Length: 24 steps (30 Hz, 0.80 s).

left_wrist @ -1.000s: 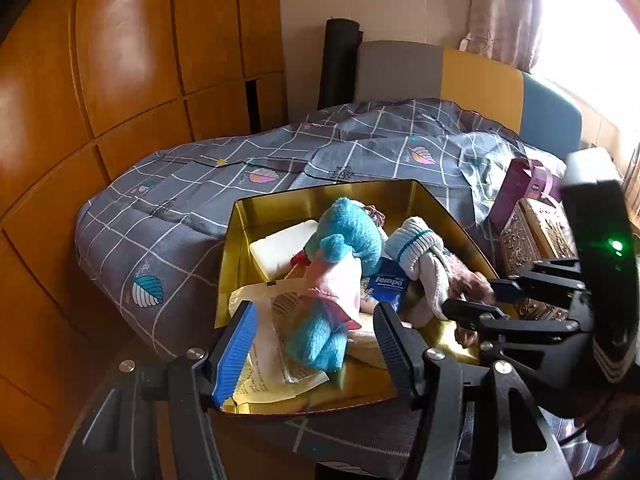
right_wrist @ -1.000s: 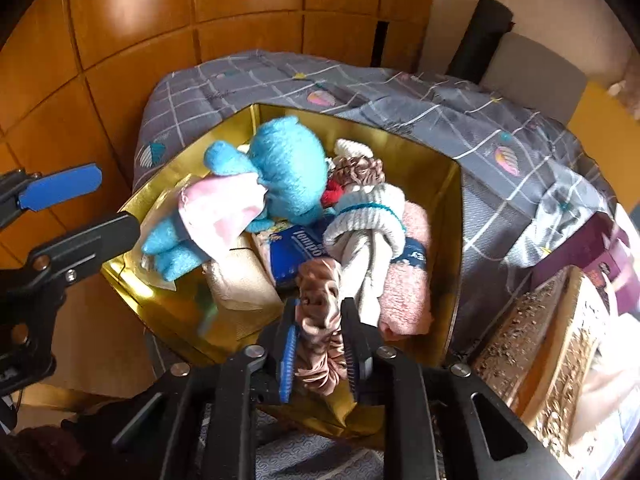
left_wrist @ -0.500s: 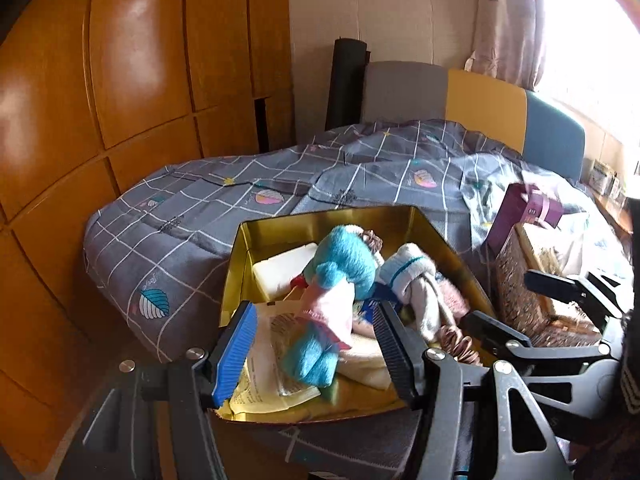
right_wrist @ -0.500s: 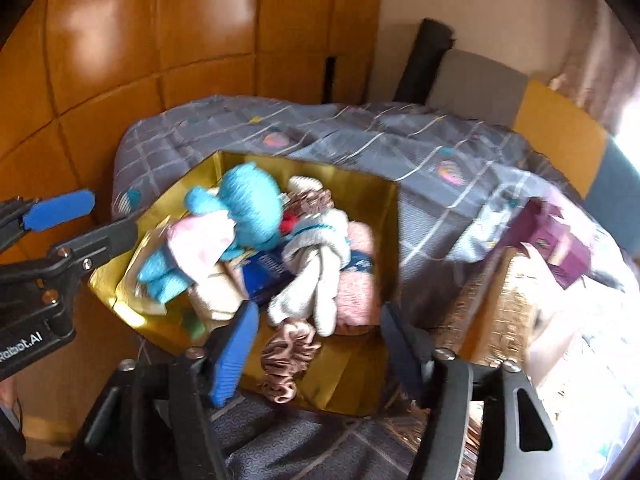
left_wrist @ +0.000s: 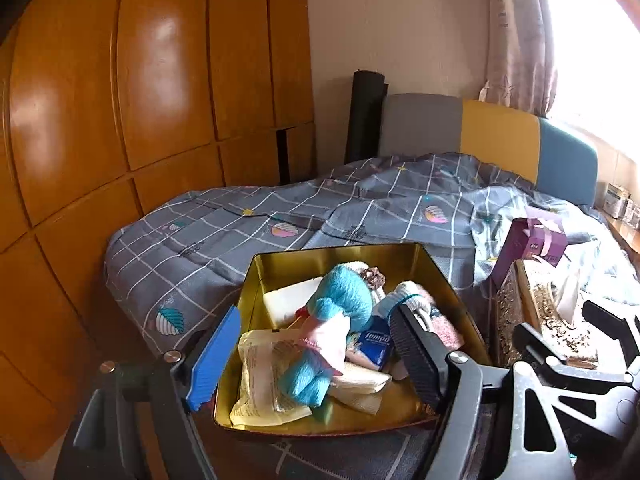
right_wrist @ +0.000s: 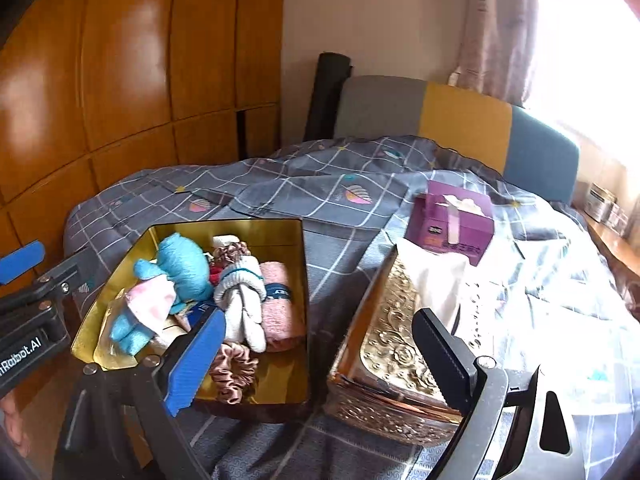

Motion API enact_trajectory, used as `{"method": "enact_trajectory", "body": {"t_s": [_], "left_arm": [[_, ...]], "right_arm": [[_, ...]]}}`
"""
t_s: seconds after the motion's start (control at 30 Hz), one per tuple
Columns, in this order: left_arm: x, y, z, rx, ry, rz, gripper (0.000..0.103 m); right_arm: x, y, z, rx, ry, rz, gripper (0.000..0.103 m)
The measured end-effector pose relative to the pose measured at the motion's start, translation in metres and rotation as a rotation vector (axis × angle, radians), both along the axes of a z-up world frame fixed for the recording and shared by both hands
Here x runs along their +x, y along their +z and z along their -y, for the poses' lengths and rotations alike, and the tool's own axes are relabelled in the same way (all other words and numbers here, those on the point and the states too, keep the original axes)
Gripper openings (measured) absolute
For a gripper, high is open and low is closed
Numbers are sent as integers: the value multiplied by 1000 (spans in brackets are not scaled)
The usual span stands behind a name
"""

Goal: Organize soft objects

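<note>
A gold tin box on the bed holds soft things: a blue and pink plush toy, rolled white socks, a pink towel, a blue tissue pack and a paper packet. A pink satin scrunchie lies loose at the box's near corner. My left gripper is open and empty, in front of the box. My right gripper is open and empty, raised behind the box and an ornate case.
An ornate gold case with white tissue sits right of the tin. A purple tissue box lies behind it. Wooden wardrobe doors stand on the left. A headboard and bright window lie behind.
My right gripper opened and let the pink scrunchie drop into the tin, then drew back and turned right. My left gripper pulled back and up a little.
</note>
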<state>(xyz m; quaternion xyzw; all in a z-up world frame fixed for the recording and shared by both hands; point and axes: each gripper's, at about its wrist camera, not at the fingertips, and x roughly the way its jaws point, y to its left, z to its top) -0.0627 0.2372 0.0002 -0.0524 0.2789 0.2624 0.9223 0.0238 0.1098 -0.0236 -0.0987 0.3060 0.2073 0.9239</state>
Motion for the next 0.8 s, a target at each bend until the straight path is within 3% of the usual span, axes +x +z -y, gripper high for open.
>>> {"method": "enact_trajectory", "body": {"t_s": [0.8], "left_arm": [[-2,-5,3,10,13,-13,78]], "right_arm": [[-4,0,4,10,-25,15,95]]}}
